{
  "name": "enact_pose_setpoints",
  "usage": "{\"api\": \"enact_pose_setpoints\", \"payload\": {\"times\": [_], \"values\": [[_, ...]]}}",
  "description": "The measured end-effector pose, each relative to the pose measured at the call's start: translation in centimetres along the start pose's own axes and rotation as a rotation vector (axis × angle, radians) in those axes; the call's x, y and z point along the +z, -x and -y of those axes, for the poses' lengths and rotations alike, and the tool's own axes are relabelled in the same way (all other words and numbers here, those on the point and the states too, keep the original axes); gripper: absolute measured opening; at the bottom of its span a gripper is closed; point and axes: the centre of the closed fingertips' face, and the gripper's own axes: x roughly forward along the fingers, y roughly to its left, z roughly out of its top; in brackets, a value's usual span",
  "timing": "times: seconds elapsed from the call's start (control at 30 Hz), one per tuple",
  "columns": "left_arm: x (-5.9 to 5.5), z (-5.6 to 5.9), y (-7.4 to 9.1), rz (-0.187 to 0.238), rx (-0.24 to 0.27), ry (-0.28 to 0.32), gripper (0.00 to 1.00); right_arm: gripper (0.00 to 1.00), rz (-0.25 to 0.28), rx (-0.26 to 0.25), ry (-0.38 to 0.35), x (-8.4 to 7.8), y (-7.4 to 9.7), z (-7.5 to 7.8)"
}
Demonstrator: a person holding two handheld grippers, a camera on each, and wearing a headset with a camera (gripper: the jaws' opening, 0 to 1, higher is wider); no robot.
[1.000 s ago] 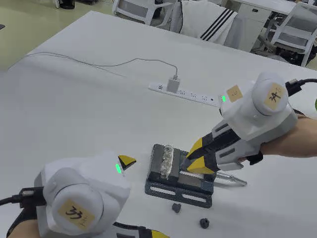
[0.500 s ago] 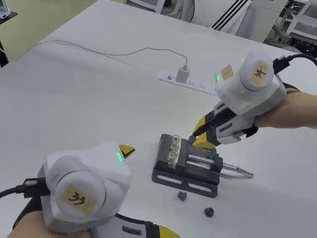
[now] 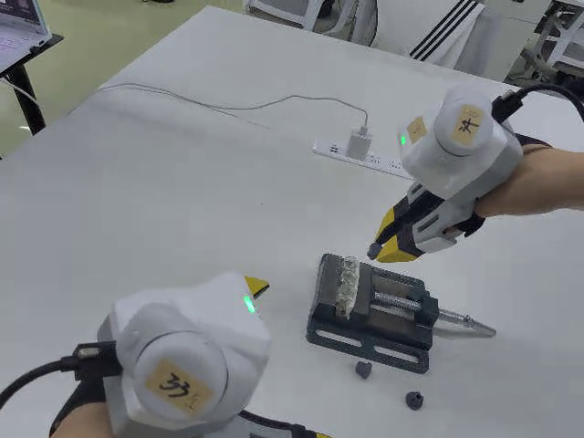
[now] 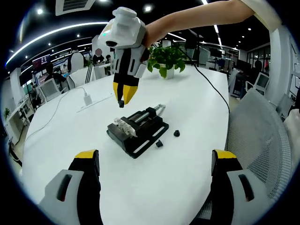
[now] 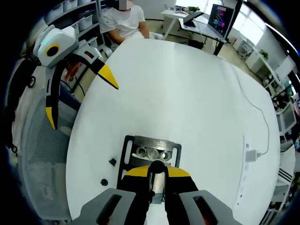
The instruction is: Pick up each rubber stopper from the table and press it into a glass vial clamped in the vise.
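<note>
right gripper (image 3: 376, 250) clenched on stopper (image 5: 157, 167), above vise (image 3: 370, 315) | left gripper (image 4: 155, 154) released, near left | vials (image 3: 348, 274) look unplugged | two more stoppers (image 3: 363, 370) wait on table (image 3: 182, 182)

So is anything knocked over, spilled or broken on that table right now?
Nothing stands out. The vise sits flat with its glass vials upright in a row. Two rubber stoppers lie loose on the table beside it, and the right gripper holds a third stopper above the vise.
</note>
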Motion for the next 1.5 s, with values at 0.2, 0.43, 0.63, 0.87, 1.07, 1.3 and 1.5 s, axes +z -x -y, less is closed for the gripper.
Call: {"api": "enact_pose_setpoints", "payload": {"times": [0.2,0.43,0.63,0.87,1.07,1.3,1.5], "values": [[0.1,-0.6,-0.8,0.005,-0.003,0.009,0.99,0.07,-0.04,0.028,0.01,0.1,-0.8,0.9],[0.3,-1.0,-1.4,0.017,-0.004,0.024,0.99,0.07,-0.086,0.062,0.03,0.0,-1.9,0.9],[-0.2,-1.0,-1.9,0.004,-0.012,0.025,0.99,0.06,-0.123,0.083,0.037,-0.3,-2.7,0.7],[-0.4,-1.2,-1.9,-0.001,-0.011,0.027,0.99,0.06,-0.13,0.094,0.018,0.0,-3.1,0.7],[-0.5,-1.2,-2.0,-0.001,-0.014,0.034,0.99,0.06,-0.137,0.097,0.015,-0.1,-3.3,0.7],[-0.8,-1.3,-2.1,-0.005,-0.014,0.044,0.99,0.06,-0.14,0.106,0.013,-0.2,-3.5,0.7],[-1.1,-1.2,-2.1,-0.011,-0.015,0.049,0.98,0.06,-0.153,0.114,0.018,-0.1,-3.8,0.9]]}}
